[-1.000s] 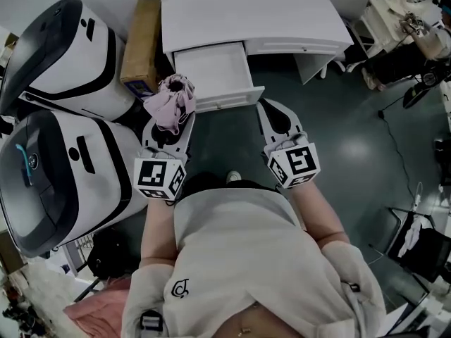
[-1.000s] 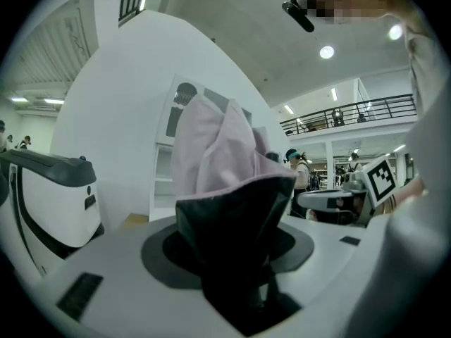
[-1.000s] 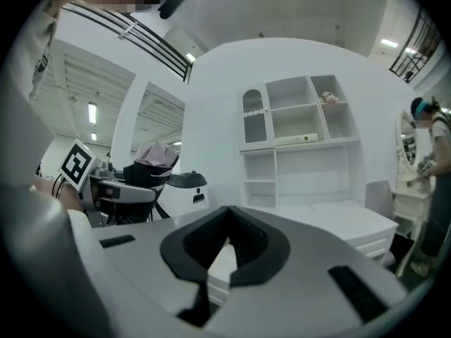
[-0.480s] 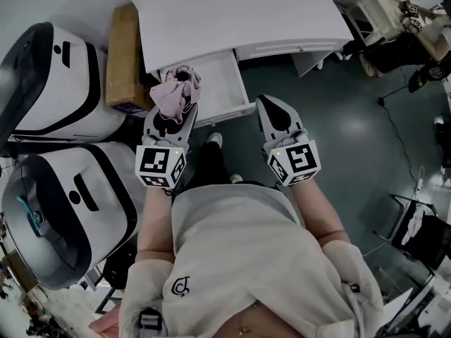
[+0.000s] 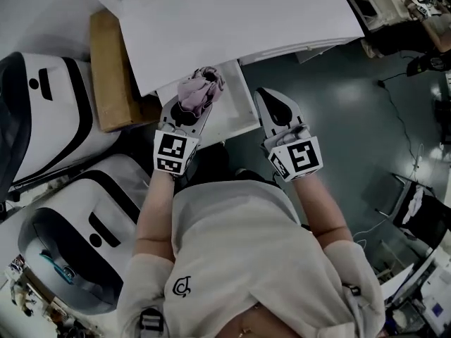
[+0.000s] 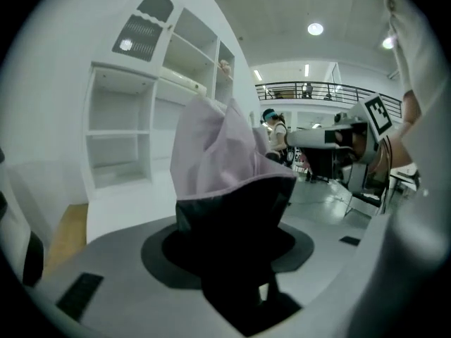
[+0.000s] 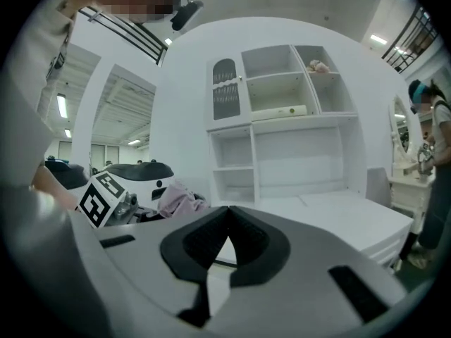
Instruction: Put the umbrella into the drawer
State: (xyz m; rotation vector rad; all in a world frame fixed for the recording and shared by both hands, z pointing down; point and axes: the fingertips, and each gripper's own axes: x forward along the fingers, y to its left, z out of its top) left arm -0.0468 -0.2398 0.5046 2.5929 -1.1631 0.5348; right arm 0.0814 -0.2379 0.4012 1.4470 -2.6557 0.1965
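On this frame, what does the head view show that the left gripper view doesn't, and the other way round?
Only the head view: the open white drawer, the cardboard box beside the desk, and the white-and-black machines at the left.
Only the left gripper view: the white shelf unit over the desk, the ceiling lights and a balcony railing.
Both: the pink umbrella clamped between the left gripper's fingers, and the right gripper alongside.

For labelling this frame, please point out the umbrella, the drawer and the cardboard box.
umbrella (image 5: 199,90): head view, bunched pink fabric.
drawer (image 5: 230,104): head view, bare white inside.
cardboard box (image 5: 113,76): head view, brown top face.
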